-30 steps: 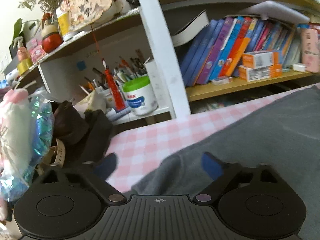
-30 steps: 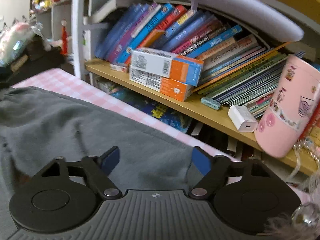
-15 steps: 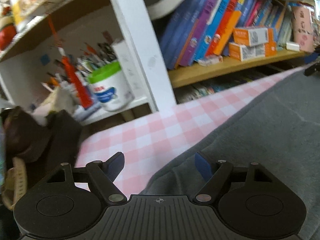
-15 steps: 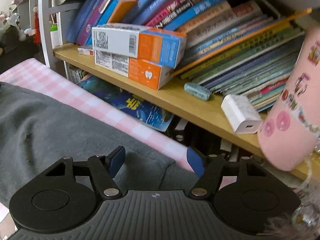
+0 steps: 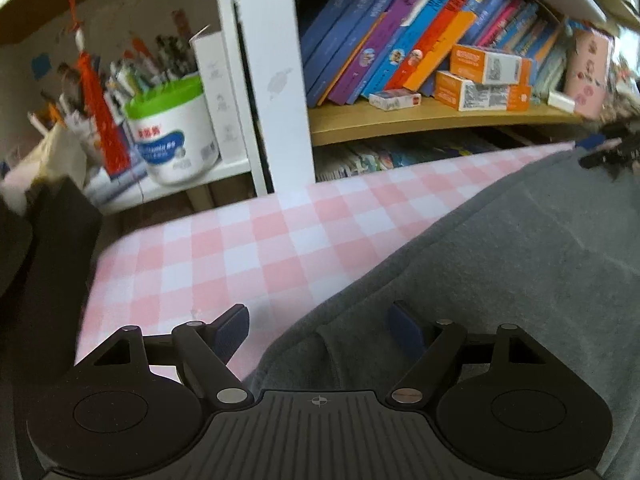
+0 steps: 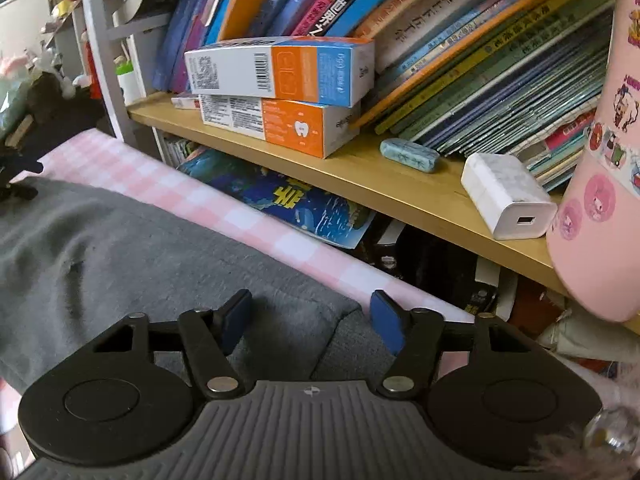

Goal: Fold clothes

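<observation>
Bookshelves crowded with leaning books (image 5: 400, 40) and stacked orange-and-white boxes (image 6: 276, 92) fill the background, and below them a table is covered by a pink-and-white checked cloth (image 5: 240, 248). A grey garment (image 5: 520, 272) is spread over that cloth, its far edge running along the side nearest the shelves.

In the left wrist view the left hand-held gripper (image 5: 318, 330) is set over the garment's far left corner, which lies between 5 and 6 o'clock in that view; its jaws are closing, one pad over checked cloth and the other over grey fabric, with the corner between them and not yet pinched. In the right wrist view the right hand-held gripper (image 6: 310, 318) is placed over the far right corner at about 6 o'clock; its jaws are closing too, the fabric edge is framed by them, and no pressing contact can be seen.

The step in hand is judged to be the seizing of both far corners. It would be done well if only the garment were caught, the tablecloth being left out of the left pinch, and if both corners were gripped well inside the hem. A level, simultaneous lift would then be needed, so that the fold line is kept straight.
</observation>
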{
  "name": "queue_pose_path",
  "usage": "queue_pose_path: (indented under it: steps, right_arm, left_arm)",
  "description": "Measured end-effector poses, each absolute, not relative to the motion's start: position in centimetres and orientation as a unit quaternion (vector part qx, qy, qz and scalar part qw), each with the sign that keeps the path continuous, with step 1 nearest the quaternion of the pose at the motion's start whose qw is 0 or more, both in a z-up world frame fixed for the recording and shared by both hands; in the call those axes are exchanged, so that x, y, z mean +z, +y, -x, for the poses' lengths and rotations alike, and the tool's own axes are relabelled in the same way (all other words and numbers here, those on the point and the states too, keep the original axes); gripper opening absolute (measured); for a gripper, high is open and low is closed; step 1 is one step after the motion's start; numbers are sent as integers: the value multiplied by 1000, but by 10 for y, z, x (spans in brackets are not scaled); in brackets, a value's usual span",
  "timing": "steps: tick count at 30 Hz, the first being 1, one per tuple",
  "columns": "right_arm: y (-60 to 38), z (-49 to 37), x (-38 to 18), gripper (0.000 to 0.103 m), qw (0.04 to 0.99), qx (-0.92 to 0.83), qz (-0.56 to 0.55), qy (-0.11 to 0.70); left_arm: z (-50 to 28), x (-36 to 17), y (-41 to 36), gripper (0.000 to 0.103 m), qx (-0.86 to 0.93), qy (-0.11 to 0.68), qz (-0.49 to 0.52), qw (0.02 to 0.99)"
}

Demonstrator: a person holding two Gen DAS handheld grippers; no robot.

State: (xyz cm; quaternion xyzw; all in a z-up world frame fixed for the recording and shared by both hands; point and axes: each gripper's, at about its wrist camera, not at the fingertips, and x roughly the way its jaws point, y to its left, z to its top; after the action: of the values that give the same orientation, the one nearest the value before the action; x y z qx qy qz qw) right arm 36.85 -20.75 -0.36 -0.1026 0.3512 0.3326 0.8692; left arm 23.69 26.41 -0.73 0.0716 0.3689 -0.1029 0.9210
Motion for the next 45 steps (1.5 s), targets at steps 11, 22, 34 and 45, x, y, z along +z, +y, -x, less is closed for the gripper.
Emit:
queue_pose_path:
  steps: [11,22,34,45]
  right_arm:
    - [-192,-298,19,17,910,260,169,276]
    - [-227,-123,60,16,943,226,209,124]
    - [-256,41,40,19,915,290,219,174]
    - [-276,81,13,46,913,267,127,280]
  left_arm:
    - [-201,17,239,16,-87,336,-105,932]
    - [-74,72,226,16,-58,197,-116,972]
    - [57,37,212,21,-47,200,-106,973]
    - [112,3,228,51,20,209,-3,978]
